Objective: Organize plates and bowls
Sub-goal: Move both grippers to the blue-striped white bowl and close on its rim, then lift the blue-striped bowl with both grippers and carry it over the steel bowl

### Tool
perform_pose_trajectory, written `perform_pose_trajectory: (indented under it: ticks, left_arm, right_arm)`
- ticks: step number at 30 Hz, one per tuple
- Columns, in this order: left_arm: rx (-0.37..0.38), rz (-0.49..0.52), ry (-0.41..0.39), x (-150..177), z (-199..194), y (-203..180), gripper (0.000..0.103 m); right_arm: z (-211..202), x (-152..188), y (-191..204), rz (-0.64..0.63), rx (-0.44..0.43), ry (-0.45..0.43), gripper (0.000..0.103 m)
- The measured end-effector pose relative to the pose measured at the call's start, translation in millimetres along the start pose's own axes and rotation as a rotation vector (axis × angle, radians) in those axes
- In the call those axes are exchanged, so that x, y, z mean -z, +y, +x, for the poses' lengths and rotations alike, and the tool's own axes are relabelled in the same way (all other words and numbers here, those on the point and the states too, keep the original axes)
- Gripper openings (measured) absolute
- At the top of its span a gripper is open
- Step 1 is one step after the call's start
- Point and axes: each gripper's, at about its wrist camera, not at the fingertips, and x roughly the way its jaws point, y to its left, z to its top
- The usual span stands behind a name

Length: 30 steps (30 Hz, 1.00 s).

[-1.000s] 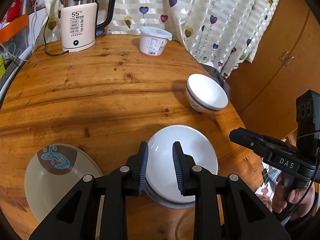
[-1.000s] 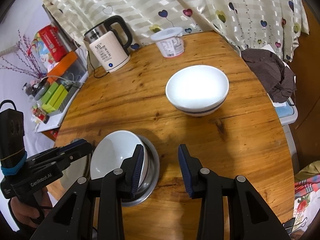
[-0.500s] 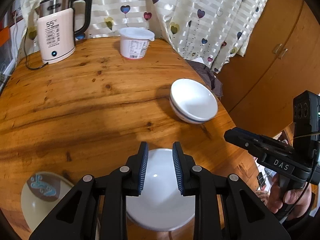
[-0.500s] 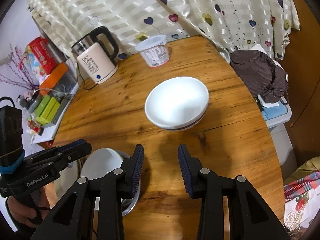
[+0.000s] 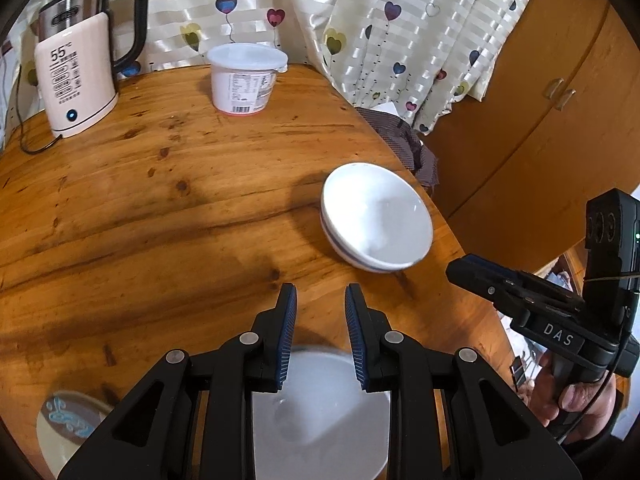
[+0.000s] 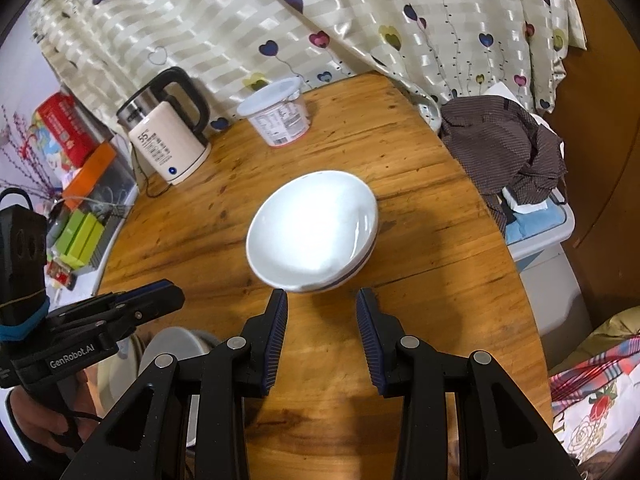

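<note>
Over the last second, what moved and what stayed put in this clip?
Both grippers travelled across the table toward the blue-banded bowl: the right gripper now has it just ahead of its fingertips, and the left gripper has passed beyond the white bowl near the table's front edge. Nothing was gripped or released; both jaws kept the same empty gap. Kettle, lidded tub and dishes stayed put.

Left tongs (image 5: 320, 330): black plastic arms, blue ribbed pads, silver screws. Right tongs (image 6: 322, 334): same build; seen at right of left view w/ white "DAS" label. Left unit's label reads "GenRobot.AI", blue band round its cam block.
</note>
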Motion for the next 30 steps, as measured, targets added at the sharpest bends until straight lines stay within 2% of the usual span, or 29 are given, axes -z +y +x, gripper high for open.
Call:
perform_pose_trajectory:
  ticks: [20, 30]
  left_arm:
    - [0.038, -0.017, 0.058, -38, 50, -5, 0.026]
    - [0.058, -0.023, 0.082, -43, 69, -5, 0.026]
  right_arm:
    - [26, -21, -27, 0.05, 0.006, 0.014, 0.034]
    - [42, -29, -33, 0.062, -0.004, 0.031, 0.026]
